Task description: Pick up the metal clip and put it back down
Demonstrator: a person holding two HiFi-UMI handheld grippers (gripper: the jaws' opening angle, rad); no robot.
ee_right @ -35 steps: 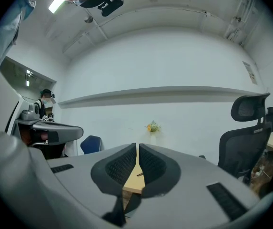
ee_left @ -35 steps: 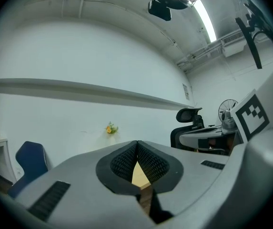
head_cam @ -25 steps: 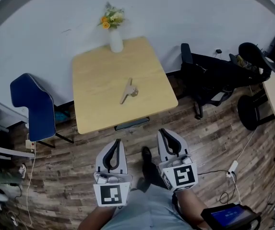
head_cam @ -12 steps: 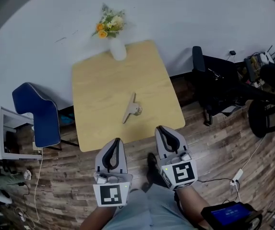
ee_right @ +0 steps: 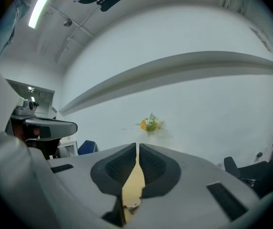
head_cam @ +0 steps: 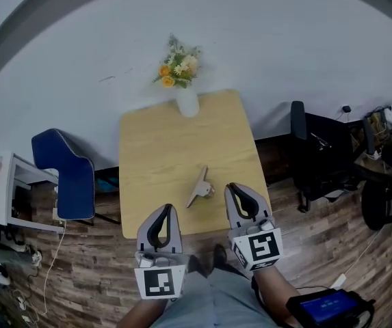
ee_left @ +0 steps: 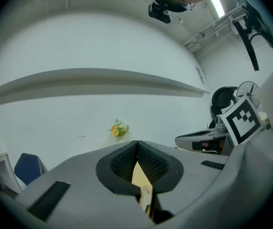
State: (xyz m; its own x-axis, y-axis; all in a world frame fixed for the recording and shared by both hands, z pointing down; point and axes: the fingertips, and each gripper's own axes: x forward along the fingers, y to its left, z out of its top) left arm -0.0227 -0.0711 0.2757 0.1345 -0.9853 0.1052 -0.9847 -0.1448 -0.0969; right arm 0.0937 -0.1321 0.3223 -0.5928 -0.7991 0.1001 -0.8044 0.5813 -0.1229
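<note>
The metal clip lies flat on the light wooden table, near its front edge. My left gripper is held low in front of the table, shut and empty, its tips just over the table's front edge and left of the clip. My right gripper is also shut and empty, its tips just right of the clip and apart from it. In the left gripper view the left gripper has its pads meeting. In the right gripper view the right gripper shows a sliver of table through its pads.
A white vase of flowers stands at the table's far edge by the wall. A blue chair sits left of the table, with a white shelf beyond it. Black office chairs are at the right. The floor is wood planks.
The table and clip have come closer to both grippers as the person stepped forward. Both grippers stay shut and empty.
</note>
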